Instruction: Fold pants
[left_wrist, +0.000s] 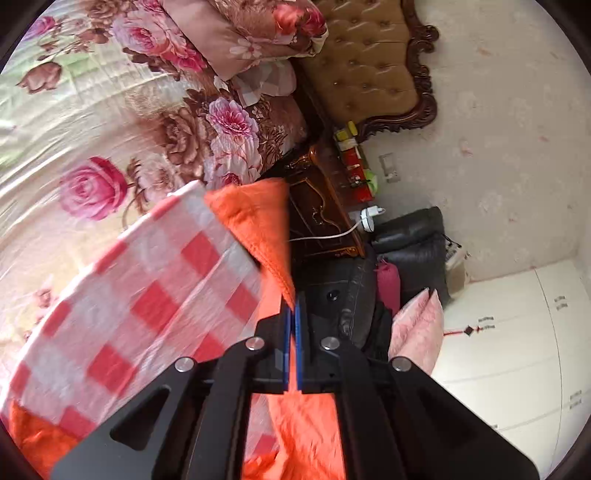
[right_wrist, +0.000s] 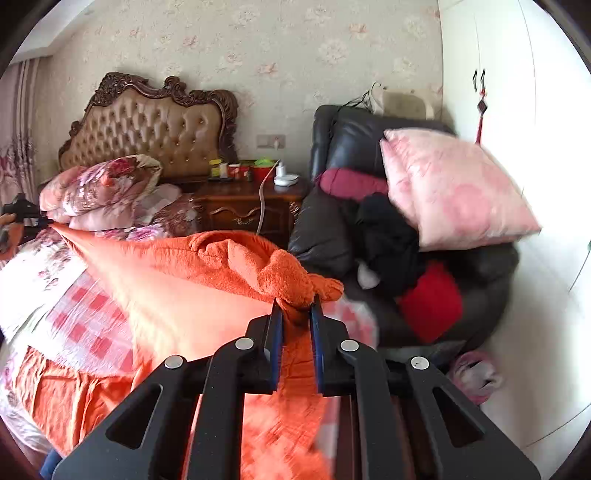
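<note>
Both grippers, left (left_wrist: 293, 306) and right (right_wrist: 296, 308), are clamped on the orange pants (right_wrist: 207, 273), stretched above the bed (left_wrist: 74, 122). No fold is visible yet; I judge everything remains.

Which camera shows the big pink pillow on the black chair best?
The right wrist view: the pink pillow shows whole and large, leaning on the black armchair. The left wrist view shows only a smaller slice of it, partly hidden.

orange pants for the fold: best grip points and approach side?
Pinch the orange pants at the two ends of one edge, as now: left hand-held gripper on a thin corner, right hand-held gripper on a bunched fleece end. Come from the bed's near side; the edge spans taut.
</note>
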